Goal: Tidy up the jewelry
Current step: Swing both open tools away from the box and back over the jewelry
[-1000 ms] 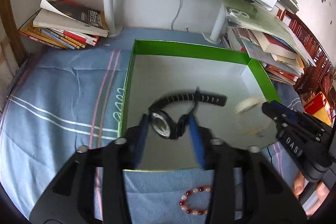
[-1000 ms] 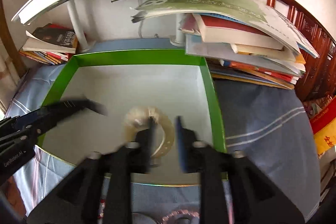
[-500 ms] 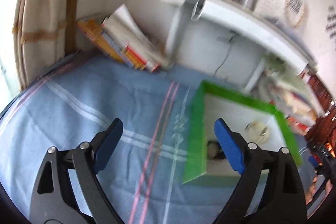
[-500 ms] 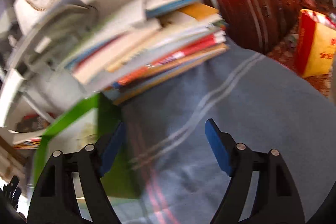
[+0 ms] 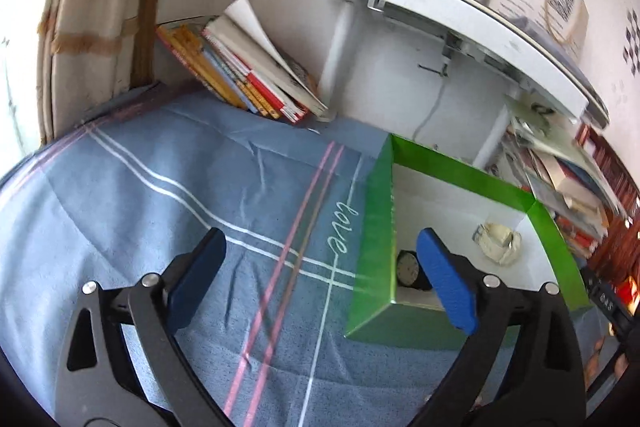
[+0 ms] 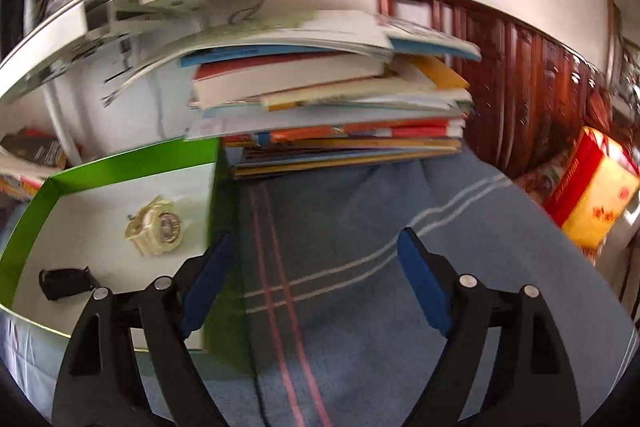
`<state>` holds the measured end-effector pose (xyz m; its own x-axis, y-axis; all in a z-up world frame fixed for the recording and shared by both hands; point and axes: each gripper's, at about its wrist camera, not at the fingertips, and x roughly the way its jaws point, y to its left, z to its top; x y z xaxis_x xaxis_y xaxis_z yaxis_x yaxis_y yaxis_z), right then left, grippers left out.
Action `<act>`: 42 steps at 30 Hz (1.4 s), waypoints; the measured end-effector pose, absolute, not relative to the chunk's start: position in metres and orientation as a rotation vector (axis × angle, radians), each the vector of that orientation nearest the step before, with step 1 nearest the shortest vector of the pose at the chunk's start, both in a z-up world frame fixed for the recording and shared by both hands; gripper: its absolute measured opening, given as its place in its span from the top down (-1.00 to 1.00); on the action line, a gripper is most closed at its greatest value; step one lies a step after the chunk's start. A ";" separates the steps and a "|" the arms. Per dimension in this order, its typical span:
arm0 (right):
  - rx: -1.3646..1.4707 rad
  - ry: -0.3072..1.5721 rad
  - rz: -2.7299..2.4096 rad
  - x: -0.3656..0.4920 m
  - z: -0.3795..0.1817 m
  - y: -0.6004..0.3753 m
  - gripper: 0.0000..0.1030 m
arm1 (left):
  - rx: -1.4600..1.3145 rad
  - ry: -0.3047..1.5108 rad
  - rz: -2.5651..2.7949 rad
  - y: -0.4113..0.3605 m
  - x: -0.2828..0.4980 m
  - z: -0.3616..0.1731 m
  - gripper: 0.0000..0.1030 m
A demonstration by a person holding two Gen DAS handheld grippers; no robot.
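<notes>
Two watches, black (image 5: 409, 269) and cream (image 6: 157, 225), in green box (image 5: 460, 169); both grippers' fingers just opened wide, holding nothing; more jewelry maybe left.

The green box (image 5: 374, 227) looks like glossy card outside, matt white inside. Under it lies a soft woven blue cloth (image 5: 160, 211) with matt stripes. The cream watch (image 6: 156, 227) inside the box looks like shiny plastic. Beside the box, paper books (image 6: 332, 115) are stacked before glossy dark wood panelling (image 6: 520, 87).
</notes>
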<state>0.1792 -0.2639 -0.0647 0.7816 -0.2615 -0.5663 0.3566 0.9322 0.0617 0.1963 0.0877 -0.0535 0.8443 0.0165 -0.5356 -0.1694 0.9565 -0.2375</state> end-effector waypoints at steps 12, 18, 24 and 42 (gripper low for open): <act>0.617 0.481 -0.560 0.139 -0.084 -0.345 -0.65 | -0.391 0.579 0.187 0.118 0.205 -0.070 -0.87; 0.686 0.589 -0.640 0.145 -0.099 -0.358 -0.65 | -0.426 0.535 0.191 0.126 0.204 -0.072 -0.90; 0.687 0.614 -0.637 0.146 -0.104 -0.359 -0.66 | -0.419 0.595 0.198 0.124 0.213 -0.078 -0.91; 0.506 0.848 -0.164 0.047 -0.050 -0.285 -0.80 | -0.376 0.843 0.105 0.138 0.078 -0.068 -0.91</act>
